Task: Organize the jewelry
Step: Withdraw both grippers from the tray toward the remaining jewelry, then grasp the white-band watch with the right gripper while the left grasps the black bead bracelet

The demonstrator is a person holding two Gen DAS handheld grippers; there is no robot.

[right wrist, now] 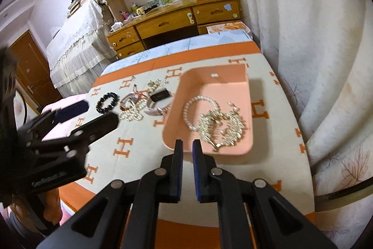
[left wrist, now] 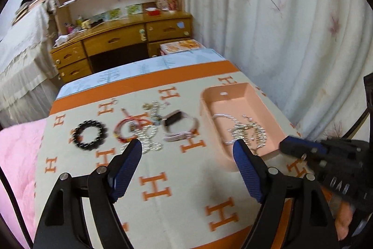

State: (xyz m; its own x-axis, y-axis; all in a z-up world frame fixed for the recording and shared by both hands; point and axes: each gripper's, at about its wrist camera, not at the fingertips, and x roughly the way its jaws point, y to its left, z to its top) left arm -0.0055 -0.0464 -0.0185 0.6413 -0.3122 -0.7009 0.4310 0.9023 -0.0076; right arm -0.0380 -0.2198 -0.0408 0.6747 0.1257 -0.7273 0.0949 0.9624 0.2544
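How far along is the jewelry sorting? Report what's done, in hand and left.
Done: a pearl bracelet and sparkly chains lie in the pink tray. In hand: nothing; the left tongs stand open and empty, the right tongs shut and empty. Left on the blanket: the black bead bracelet, the red bangle, a watch and tangled chains.

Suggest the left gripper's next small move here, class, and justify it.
Probably reach the left gripper, open and empty, toward the black bead bracelet on the blanket. It and other pieces lie outside the pink tray, which already holds a pearl bracelet.
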